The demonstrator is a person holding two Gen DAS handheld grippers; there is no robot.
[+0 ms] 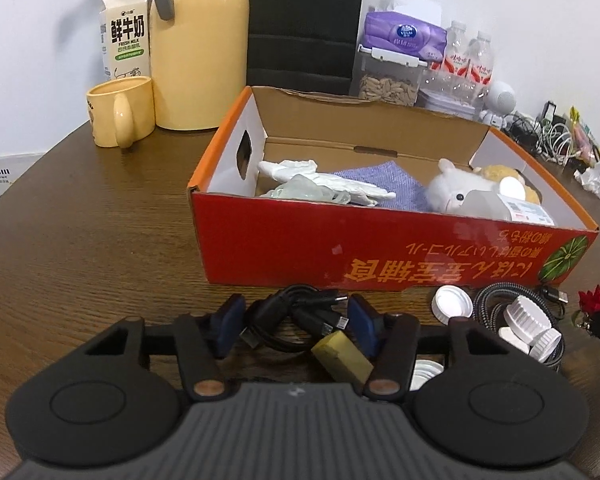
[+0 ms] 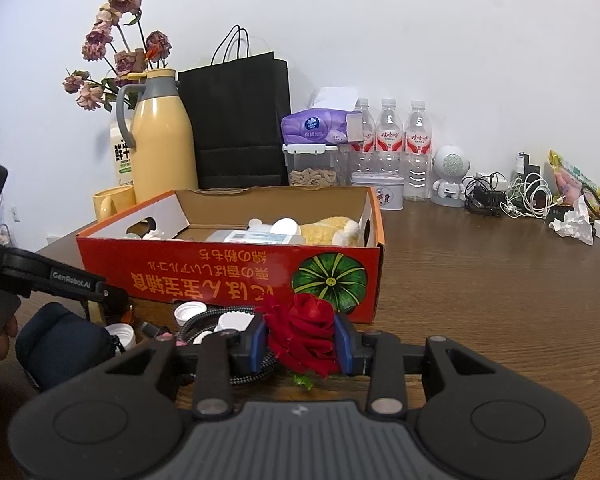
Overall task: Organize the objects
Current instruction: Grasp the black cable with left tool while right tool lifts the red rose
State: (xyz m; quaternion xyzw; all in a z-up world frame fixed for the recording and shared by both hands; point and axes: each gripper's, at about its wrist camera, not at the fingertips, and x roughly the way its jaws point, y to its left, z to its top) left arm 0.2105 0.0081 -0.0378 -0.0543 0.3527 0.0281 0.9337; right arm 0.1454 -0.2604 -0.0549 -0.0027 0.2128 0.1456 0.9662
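Observation:
In the left wrist view my left gripper sits low on the brown table, its blue pads against both sides of a bundle of black cable. A yellowish block lies by the right finger. Just beyond stands the orange cardboard box, holding a white plush toy, a purple cloth, white gloves and a labelled bottle. In the right wrist view my right gripper is shut on a red rose in front of the box.
White caps and a braided cable lie right of the left gripper. A yellow mug, thermos and milk carton stand behind left. A black bag, water bottles and tangled chargers line the wall. A dark pouch lies at left.

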